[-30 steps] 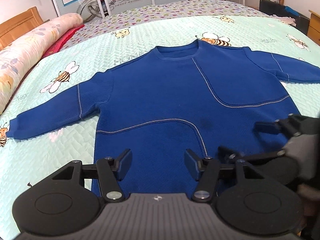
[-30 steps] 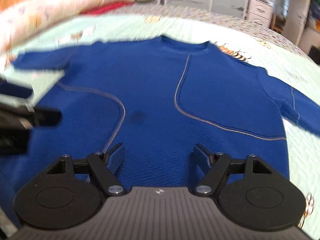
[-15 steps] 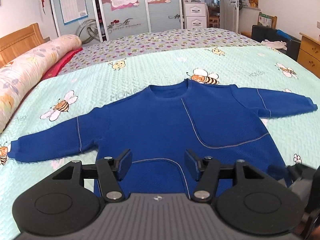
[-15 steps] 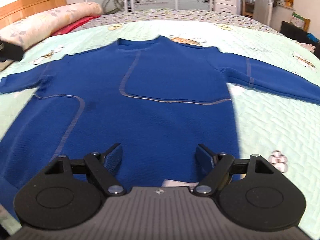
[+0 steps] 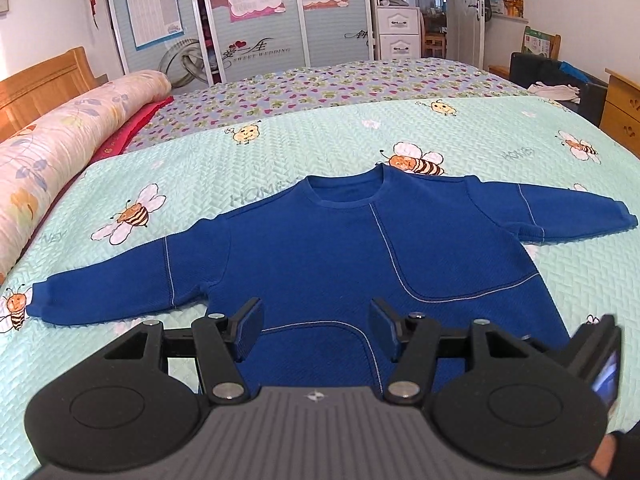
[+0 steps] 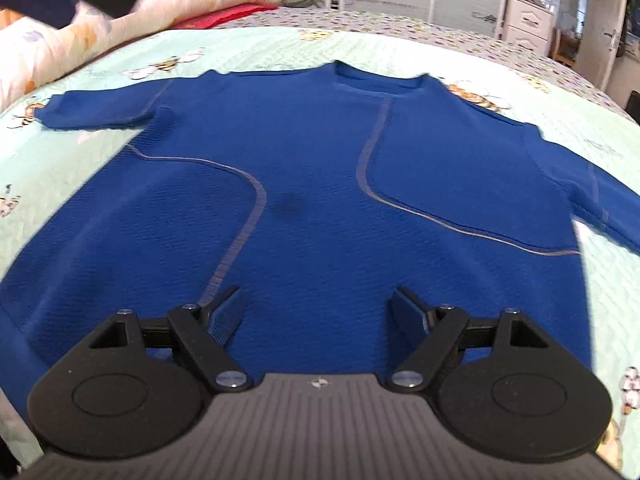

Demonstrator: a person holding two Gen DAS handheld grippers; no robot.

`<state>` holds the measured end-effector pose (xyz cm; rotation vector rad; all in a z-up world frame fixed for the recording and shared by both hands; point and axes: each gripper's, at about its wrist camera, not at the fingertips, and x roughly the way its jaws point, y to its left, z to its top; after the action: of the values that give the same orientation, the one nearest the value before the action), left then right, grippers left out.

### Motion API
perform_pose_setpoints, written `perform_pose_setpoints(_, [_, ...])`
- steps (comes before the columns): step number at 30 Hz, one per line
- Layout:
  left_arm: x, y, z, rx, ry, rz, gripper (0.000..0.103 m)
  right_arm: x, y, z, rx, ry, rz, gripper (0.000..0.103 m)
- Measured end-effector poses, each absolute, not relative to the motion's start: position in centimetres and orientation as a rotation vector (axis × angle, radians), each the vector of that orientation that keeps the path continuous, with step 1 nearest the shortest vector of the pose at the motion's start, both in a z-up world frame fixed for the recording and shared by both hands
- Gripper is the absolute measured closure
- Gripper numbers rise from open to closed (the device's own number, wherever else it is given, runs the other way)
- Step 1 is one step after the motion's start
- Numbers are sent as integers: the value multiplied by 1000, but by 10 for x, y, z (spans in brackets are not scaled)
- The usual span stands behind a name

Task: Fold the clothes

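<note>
Blue sweater point(image 5: 360, 264) lies flat and face up on my bed's mint bee-print quilt point(image 5: 280, 160), collar toward the far edge, hem toward the near edge where I stand. Both sleeves are spread outward: one reaches toward the left edge by the rolled floral bedding point(image 5: 60, 140), the other toward the right edge. Pale stitched seams curve across the chest. A small dark spot point(image 6: 290, 206) shows at mid-body in the right wrist view.

My left gripper point(image 5: 316, 330) hangs above the lower body of the sweater, fingers spread wide, nothing between them; I cannot tell whether the tips touch the cloth. My right gripper point(image 6: 316, 314) sits over the hem area nearer the right edge, also spread wide and empty. Part of the right tool shows at the lower right of the left wrist view.

Right wrist view is somewhat blurred. A wooden headboard point(image 5: 44, 80) stands at the left edge beyond the bedding; wardrobe doors point(image 5: 260, 20) stand past the far edge.
</note>
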<state>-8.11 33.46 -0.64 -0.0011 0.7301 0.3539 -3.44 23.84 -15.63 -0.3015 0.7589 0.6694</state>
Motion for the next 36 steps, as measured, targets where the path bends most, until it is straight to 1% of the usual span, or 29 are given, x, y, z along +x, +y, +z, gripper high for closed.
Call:
perform_pose_setpoints(6, [-78, 337, -15, -3, 745, 346, 42, -19, 198, -150, -202, 794, 532, 22])
perform_pose_setpoints(12, [-65, 343, -37, -6, 786, 348, 41, -15, 220, -143, -184, 763, 569, 22])
perform_pose_setpoints(15, [-55, 353, -60, -22, 824, 356, 39, -9, 229, -147, -194, 765, 582, 22])
perform_pose_setpoints(17, [-47, 361, -80, -27, 860, 374, 35, -7, 225, -150, -202, 763, 579, 22])
perform_pose_setpoints(21, [-39, 376, -124, -51, 979, 391, 35, -2, 217, -155, -219, 758, 573, 22])
perform_pose_setpoints(22, [-39, 378, -133, -61, 1000, 392, 33, -1, 214, -156, -223, 757, 571, 22])
perform_pose_setpoints(23, [-43, 380, -135, -64, 988, 395, 29, 0, 212, -157, -227, 756, 569, 22])
perform_pose_setpoints(25, [-50, 381, -137, -71, 971, 396, 26, 1, 207, -160, -231, 755, 563, 22])
perform_pose_setpoints(29, [-61, 383, -136, -77, 968, 388, 25, -2, 185, -155, -204, 777, 494, 22])
perform_pose_setpoints(33, [-70, 383, -135, -71, 966, 393, 25, -14, 195, -146, -227, 765, 469, 22])
perform_pose_setpoints(36, [-77, 380, -135, -65, 965, 393, 25, -24, 214, -142, -222, 756, 546, 22])
